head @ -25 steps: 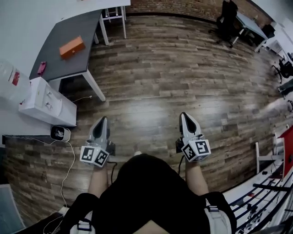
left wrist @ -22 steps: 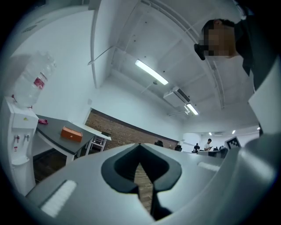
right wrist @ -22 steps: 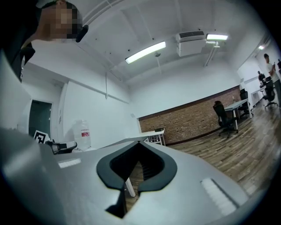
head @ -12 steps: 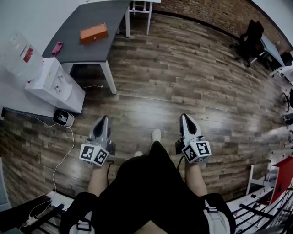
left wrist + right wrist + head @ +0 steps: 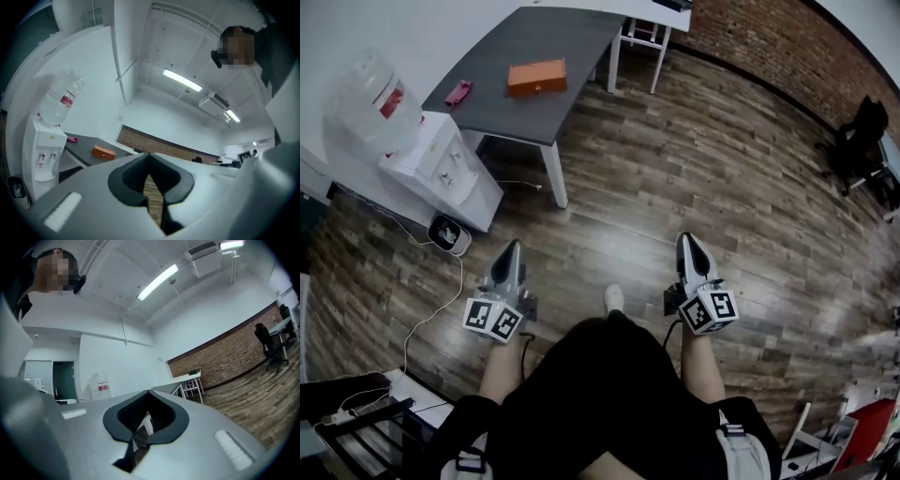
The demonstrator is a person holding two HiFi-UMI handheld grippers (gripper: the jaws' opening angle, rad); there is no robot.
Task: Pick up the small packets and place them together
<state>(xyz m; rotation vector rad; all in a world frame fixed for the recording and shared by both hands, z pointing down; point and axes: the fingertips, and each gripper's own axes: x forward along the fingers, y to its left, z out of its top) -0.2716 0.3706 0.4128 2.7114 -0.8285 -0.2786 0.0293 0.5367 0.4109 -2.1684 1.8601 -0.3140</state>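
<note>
Left gripper (image 5: 510, 249) and right gripper (image 5: 686, 242): jaws closed, empty. Upper left, an orange rectangular box (image 5: 537, 77) lies on the grey surface (image 5: 562, 37); clear water bottle (image 5: 367, 98) tops white dispenser (image 5: 441, 169).

The right tongs (image 5: 149, 392) fill the lower half of the view, the two grey jaws pressed together at the tips with nothing held. Behind the tips is only a dark hollow, through which a sliver of white leg and floor shows. Just beyond the tips lies a grey tabletop (image 5: 169, 385) on white legs. To the left stands a water bottle (image 5: 101, 382) (red label) beside a dark doorway (image 5: 63, 378). A brick wall (image 5: 220, 364) runs off to the right above the wooden floor (image 5: 262, 401) — a black office chair (image 5: 266, 342) stands there. A strip light (image 5: 158, 282) glows overhead.
</note>
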